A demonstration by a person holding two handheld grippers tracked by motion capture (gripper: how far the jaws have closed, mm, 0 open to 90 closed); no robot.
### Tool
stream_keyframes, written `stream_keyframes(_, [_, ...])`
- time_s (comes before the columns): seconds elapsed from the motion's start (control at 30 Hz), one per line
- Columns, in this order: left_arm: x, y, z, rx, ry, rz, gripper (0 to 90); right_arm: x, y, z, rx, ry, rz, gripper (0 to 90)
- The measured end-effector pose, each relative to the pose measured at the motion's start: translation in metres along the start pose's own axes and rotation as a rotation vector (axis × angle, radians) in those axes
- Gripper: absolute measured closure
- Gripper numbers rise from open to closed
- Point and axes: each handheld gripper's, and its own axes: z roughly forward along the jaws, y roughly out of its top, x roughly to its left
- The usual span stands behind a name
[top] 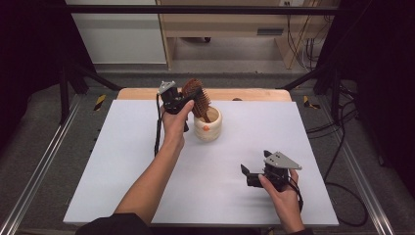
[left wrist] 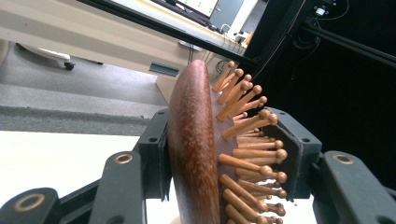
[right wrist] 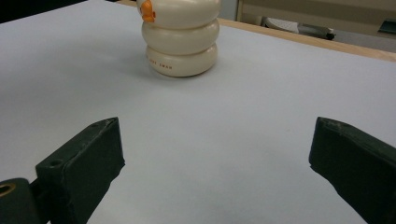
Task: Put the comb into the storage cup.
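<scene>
We are standing the brown wooden paddle hairbrush (top: 195,97) handle-down in the cream ribbed ceramic cup (top: 208,126); our left gripper (left wrist: 219,154) is clamped on its head, seemingly loosening. Next: letting go cleanly. Our right gripper (right wrist: 215,154), well nearer us than the cup, is gaping empty.

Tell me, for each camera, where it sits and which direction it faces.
High view: above the person's side, looking forward and down on the table; both forearms, left gripper, right gripper.
Left gripper view: on that gripper, along its jaws clamping the wooden hairbrush.
Right gripper view: low over the table, past open jaws toward the cream cup.
Shared: high and right views show the cup.
</scene>
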Motion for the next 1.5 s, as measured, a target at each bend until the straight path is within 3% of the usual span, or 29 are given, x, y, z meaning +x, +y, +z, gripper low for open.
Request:
stream_keyframes(0.93, [0.0025, -0.0023, -0.0001, -0.007, 0.030, 0.015, 43.5, 0.0013, -0.0002, 0.0000, 0.002, 0.002, -0.001, 3.6])
stream_keyframes(1.5, [-0.0001, -0.0038, 0.0011, -0.009, 0.052, 0.061, 40.7, 0.0005, -0.0001, 0.0000, -0.001, 0.002, 0.001, 3.6])
